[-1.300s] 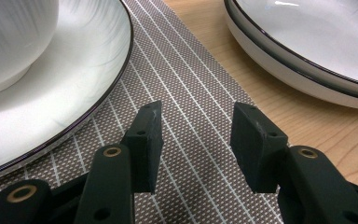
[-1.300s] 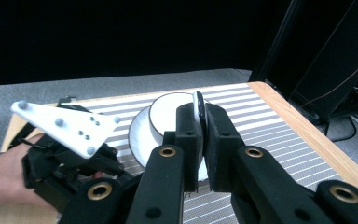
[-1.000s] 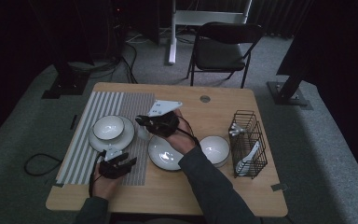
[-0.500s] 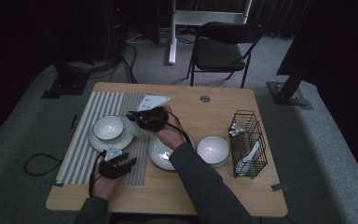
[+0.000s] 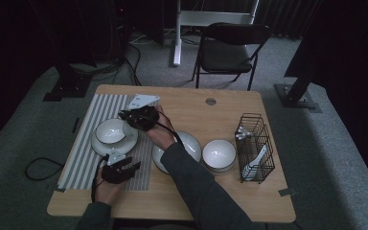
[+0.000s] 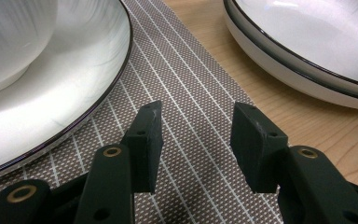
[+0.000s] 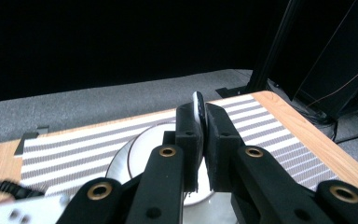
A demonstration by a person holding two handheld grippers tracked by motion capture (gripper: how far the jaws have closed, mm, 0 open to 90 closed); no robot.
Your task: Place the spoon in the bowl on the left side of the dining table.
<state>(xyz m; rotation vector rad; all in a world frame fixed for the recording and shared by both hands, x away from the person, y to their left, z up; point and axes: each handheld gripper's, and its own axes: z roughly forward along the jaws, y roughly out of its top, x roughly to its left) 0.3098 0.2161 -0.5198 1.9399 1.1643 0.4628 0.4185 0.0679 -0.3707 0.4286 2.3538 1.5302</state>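
Starting at the lower left of the high view, the left gripper rests low over the brown and white striped woven mat. In the left gripper view its jaws stand spread with bare mat between them. The rim of the white dark-edged plate lies ahead and to the left of those jaws. A stack of white shallow dishes lies ahead and to the right, on the bare wooden table.

Farther up the frame, the right gripper reaches across to the left half of the table. It sits at the upper right rim of the white round bowl, which stands on that plate. In the right gripper view the jaws are pressed onto a thin white piece with a dark edge. The piece stands upright and rises above the fingertips. Its full shape is hidden, so its identity cannot be told.

The governing relation is vertical. The pinched piece is above the bowl and plate, which lie below and just ahead of the jaws, with the piece's long axis upright. The right gripper is the nearer one to the bowl; the left is near the plate's lower edge.

At the right of the frame stand a second white bowl and a black wire basket, well apart from both grippers.
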